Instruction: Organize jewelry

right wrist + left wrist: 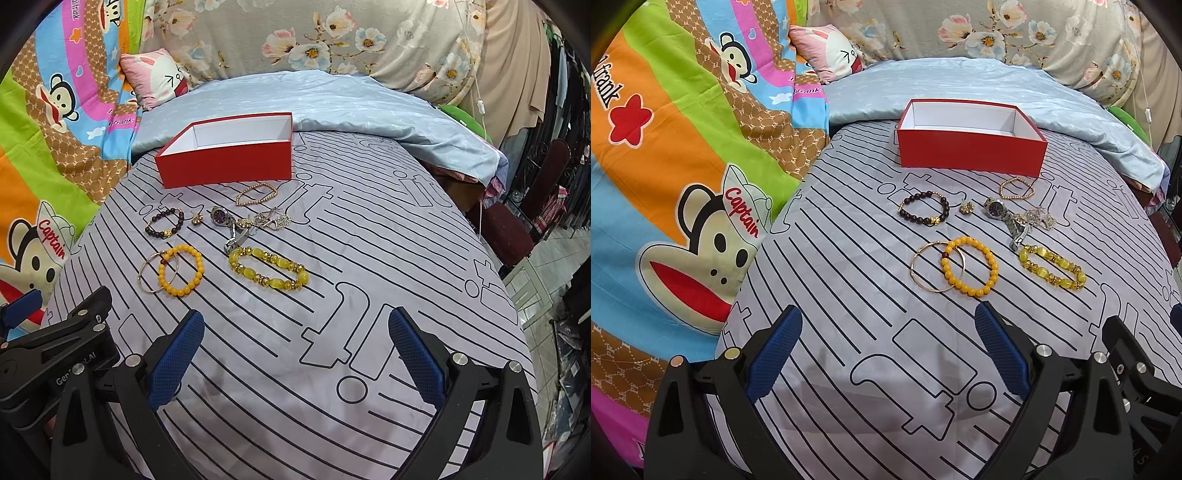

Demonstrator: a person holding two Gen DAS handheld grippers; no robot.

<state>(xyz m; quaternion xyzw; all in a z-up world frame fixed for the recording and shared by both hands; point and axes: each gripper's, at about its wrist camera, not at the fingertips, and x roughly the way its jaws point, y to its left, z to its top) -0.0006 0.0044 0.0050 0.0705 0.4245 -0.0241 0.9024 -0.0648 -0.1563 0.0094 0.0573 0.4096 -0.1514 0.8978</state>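
Note:
An open red box [971,153] [225,166] with a white, empty inside stands on the striped grey sheet. In front of it lie a dark bead bracelet [924,208] [164,223], a small gold flower piece [965,209], a gold bead bracelet [1016,189] [256,194], a watch [1004,216] [229,225], a silver chain heap [1041,218] [273,220], a thin gold bangle [937,266] under an orange bead bracelet [969,266] [181,270], and a yellow crystal bracelet [1052,267] [268,268]. My left gripper [888,325] and right gripper [295,328] are open and empty, short of the jewelry.
A cartoon quilt [665,166] is bunched at the left. A light blue blanket [960,85] and floral pillows [1015,29] lie behind the box. The bed's right edge drops to a tiled floor [546,266] and a dark red stool [509,232].

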